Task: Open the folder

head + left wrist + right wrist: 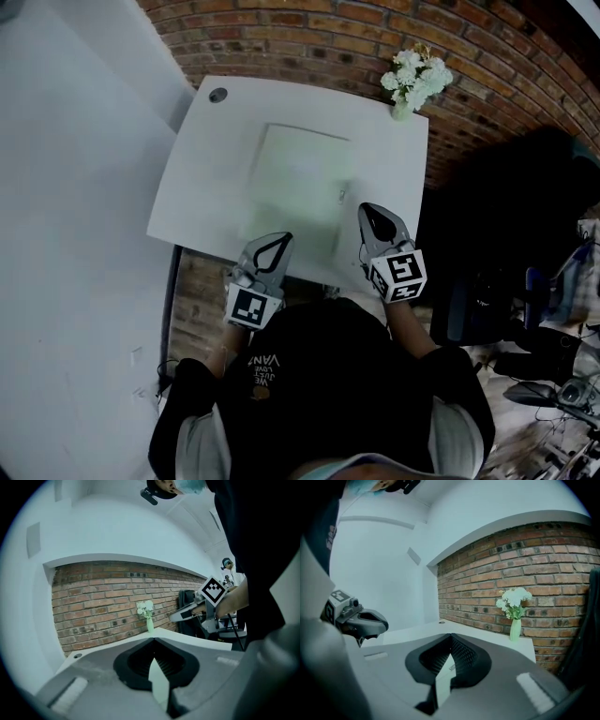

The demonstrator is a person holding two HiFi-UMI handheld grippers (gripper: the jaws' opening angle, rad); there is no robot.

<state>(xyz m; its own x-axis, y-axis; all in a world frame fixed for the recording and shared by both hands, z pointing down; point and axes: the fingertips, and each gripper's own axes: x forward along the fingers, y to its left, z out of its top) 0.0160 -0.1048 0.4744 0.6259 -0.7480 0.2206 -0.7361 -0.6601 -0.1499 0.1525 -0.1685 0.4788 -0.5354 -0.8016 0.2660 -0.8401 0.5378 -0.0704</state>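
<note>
Head view: a pale folder lies flat and closed about mid-way across the white table. The left gripper is held at the folder's near edge. The right gripper is held just beside its right edge, towards the near corner. Contact with the folder cannot be confirmed for either. A marker cube is carried on the rear of each gripper. A round cable hole is noted at the table's far-left corner. A vase of white flowers stands at the far-right corner, against the brick wall. Only this view takes in the folder and the dark chair to the right of the table.

Left gripper view: the jaws are seen clenched, tips meeting, with nothing caught between them. The folder is masked by the gripper's own body. The right gripper is shown side-on here, with the hand gripping it, which the head view hides under the cube.

Right gripper view: the jaws are likewise clenched tip to tip and nothing is grasped. The folder is again not made out. The left gripper is caught at the left edge, hanging above the tabletop.

Both gripper views show the vase upright and pale green, a detail lost from overhead.
</note>
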